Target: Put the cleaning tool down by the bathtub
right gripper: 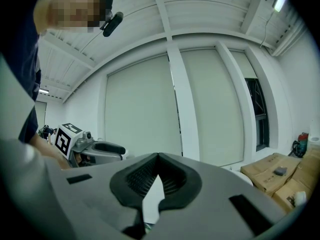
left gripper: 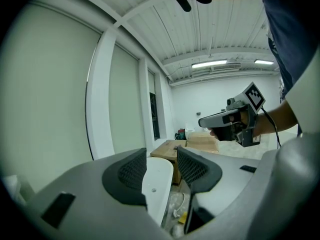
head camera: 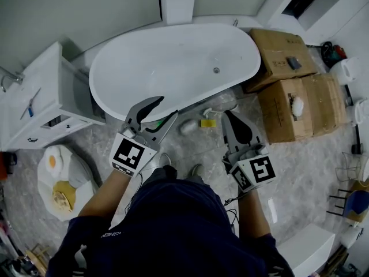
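The white bathtub [head camera: 173, 62] lies ahead of me. On the floor beside it lie a small yellow item [head camera: 207, 123], a pale grey object [head camera: 187, 127] and a white hose [head camera: 218, 109]; which is the cleaning tool I cannot tell. My left gripper [head camera: 164, 109] hovers over the tub's near rim, open and empty. In the left gripper view the left gripper [left gripper: 162, 165] frames the tub [left gripper: 157, 184] and the floor items. My right gripper [head camera: 229, 117] is shut on nothing, above the floor right of those items. In its own view the right gripper [right gripper: 159, 158] has its tips touching.
Cardboard boxes [head camera: 288, 91] stand right of the tub. A white cabinet [head camera: 40, 97] is at the left, with a plate of food-like items [head camera: 57, 180] on the floor below it. Paper rolls [head camera: 349, 71] and a wire rack [head camera: 346, 201] sit at the right edge.
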### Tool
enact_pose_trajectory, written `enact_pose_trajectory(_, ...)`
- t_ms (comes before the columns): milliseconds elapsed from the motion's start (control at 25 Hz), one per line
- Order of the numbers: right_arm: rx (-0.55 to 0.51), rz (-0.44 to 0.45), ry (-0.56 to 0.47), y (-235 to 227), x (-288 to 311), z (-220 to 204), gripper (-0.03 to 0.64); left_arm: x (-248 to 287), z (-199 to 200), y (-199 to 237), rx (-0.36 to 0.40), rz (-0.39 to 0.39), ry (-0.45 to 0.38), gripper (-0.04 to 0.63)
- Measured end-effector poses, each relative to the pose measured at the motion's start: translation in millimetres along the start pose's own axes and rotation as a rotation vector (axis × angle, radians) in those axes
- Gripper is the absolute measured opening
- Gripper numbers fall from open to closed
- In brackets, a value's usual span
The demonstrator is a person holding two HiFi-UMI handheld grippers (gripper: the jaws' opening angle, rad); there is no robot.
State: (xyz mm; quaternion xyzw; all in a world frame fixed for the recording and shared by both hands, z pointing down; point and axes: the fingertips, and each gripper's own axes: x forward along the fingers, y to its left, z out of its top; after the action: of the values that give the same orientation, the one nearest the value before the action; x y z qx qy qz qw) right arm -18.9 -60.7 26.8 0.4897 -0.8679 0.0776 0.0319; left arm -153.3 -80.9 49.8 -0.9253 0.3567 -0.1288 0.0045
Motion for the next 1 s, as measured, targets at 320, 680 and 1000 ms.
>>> enact_pose_trajectory(320,-0.005,-0.003,-0.011,10,5,8,0.005,-3,6,6,0.005,-0.009,-0.024,0.167)
enact_pose_trajectory(680,-0.013,0.006,-0.021,14,7,15,0.005,-6,20,8,-0.009,-0.007,-0.085,0.095)
enact_pose_trajectory(1000,0.010,0.029,-0.053,20,13,23,0.005,-6,30,8,0.015,-0.009,-0.110,0.055)
